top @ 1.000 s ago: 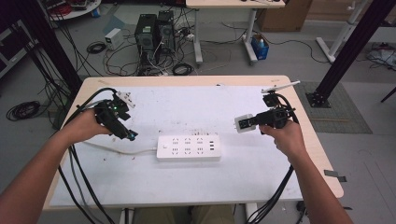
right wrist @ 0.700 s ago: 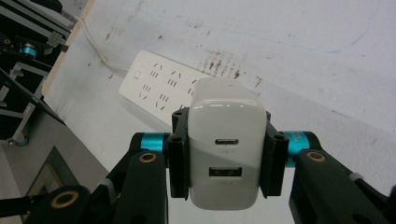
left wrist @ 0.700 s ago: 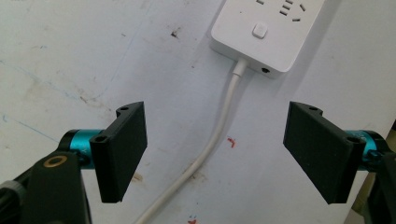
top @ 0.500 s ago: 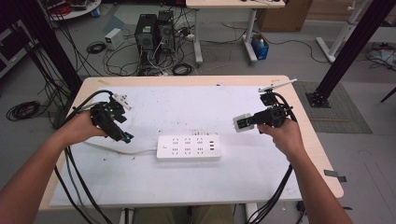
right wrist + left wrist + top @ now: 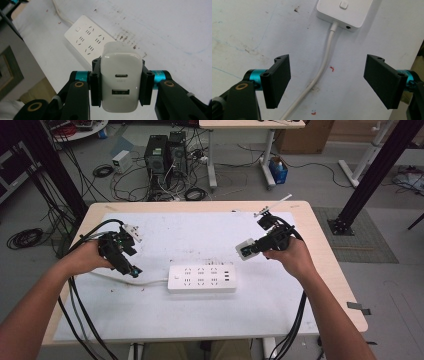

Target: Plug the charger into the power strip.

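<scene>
High view: one power strip (image 5: 202, 278), one charger (image 5: 244, 250), two claws.

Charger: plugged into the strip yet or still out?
Out. The charger sits clamped in the right claw, above the power strip.

both forearms bare, no sleeves showing. left gripper (image 5: 327, 82): flat black rectangular jaw plates, tiny screw holes at corners, teal collars behind, brass-ish rivet on black link. right gripper (image 5: 121, 82): same deal, black jaws, teal collars, gold-ringed pivots on black arms. thick black cable bundles trail off each toward near table edge.
</scene>
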A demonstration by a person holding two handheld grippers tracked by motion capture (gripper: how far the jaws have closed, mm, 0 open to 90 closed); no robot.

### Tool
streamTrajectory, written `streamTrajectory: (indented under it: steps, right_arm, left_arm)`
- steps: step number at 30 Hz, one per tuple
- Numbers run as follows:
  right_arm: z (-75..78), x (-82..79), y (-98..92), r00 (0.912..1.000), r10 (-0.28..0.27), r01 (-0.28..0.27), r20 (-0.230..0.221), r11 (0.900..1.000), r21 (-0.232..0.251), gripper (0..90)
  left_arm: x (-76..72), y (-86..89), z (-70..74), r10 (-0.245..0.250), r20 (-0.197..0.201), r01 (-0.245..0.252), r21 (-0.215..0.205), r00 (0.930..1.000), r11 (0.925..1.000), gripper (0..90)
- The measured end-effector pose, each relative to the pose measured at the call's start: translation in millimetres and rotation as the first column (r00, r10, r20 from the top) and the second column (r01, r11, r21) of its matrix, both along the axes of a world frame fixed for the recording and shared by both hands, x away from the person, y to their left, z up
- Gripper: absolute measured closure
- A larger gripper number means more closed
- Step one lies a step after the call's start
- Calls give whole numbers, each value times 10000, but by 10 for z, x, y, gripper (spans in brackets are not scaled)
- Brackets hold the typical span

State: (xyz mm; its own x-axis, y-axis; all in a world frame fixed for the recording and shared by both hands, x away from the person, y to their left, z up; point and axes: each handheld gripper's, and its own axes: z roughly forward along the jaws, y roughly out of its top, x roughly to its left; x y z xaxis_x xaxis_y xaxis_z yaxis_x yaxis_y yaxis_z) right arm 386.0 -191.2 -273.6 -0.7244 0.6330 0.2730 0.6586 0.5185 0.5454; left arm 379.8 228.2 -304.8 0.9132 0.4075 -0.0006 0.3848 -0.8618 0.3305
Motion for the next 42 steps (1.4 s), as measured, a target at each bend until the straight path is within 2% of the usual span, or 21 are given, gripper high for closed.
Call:
streamTrajectory:
  steps: [5,9,10,12,14,15,18,19,21,22,24,25,27,28,30,31,33,35,37,38,42]
  right_arm:
    - [9,87,241,9927,1127,-1098,435,9919,-644,622]
    - [-85,161,514,9661,2504,-2374,637,9576,-1635,622]
    - [-85,161,514,9661,2504,-2374,637,9576,-1635,622]
    - [-182,182,697,9459,3194,-2983,564,9250,-2354,622]
    - [-219,192,755,9402,3371,-3145,492,9143,-2551,622]
    - [-306,219,862,9270,3732,-3445,382,8871,-3072,622]
    - [-439,241,995,9049,4254,-3887,155,8406,-3773,623]
    - [-439,241,995,9049,4254,-3887,155,8406,-3773,623]
    - [-525,247,1099,8848,4660,-4240,34,8081,-4089,623]
    - [-525,247,1099,8848,4660,-4240,34,8081,-4089,623]
    - [-580,238,1196,8641,5029,-4617,-223,7742,-4330,623]
    - [-580,238,1196,8641,5029,-4617,-223,7742,-4330,623]
    - [-637,244,1282,8381,5440,-4938,-399,7257,-4791,623]
    - [-637,244,1282,8381,5440,-4938,-399,7257,-4791,623]
    - [-693,254,1350,8190,5710,-5180,-567,6933,-5010,623]
    - [-693,254,1350,8190,5710,-5180,-567,6933,-5010,623]
    - [-761,253,1407,7953,6017,-5389,-740,6458,-5409,623]
    - [-751,253,1414,7949,6021,-5403,-745,6468,-5382,624]
    - [-741,270,1417,7875,6117,-5477,-759,6380,-5413,624]
    - [-744,271,1417,7813,6183,-5528,-859,6214,-5552,624]
    - [-758,273,1420,7717,6296,-5619,-895,6093,-5595,624]
  left_arm:
    - [8,-47,-39,-69,-139,71,148,9999,9999,218]
    - [22,-64,-55,-181,-148,186,287,9997,9994,218]
    - [26,-62,-58,-196,-145,201,320,9997,9993,218]
    - [30,-64,-74,-201,-157,207,409,9997,9989,218]
    - [23,-71,-86,-133,-112,138,391,9998,9991,218]
    - [28,-73,-88,-264,-68,268,501,9996,9984,218]
    - [32,-80,-108,-349,-53,351,493,9994,9982,218]
    - [40,-80,-114,-425,-54,428,518,9991,9977,218]
    - [48,-84,-134,-440,-68,443,562,9990,9974,218]
    - [55,-84,-141,-464,-110,469,610,9989,9970,218]
    - [68,-79,-153,-468,-108,474,610,9988,9970,218]
    - [66,-77,-162,-346,-118,351,480,9993,9982,218]
    - [70,-53,-174,-293,-126,298,408,9995,9987,218]
    - [70,-53,-174,-293,-126,298,408,9995,9987,218]
    - [73,-33,-184,-452,-133,459,527,9989,9976,218]
    - [59,-28,-201,-316,-151,322,417,9994,9986,218]
    - [62,-8,-211,-371,-156,378,488,9992,9981,218]
    - [52,2,-224,-256,-171,262,364,9995,9990,218]
    - [51,9,-231,-266,-171,272,347,9995,9990,218]
    - [54,9,-232,-299,-161,305,356,9994,9989,218]
    - [63,-10,-246,-306,-202,312,315,9993,9990,218]
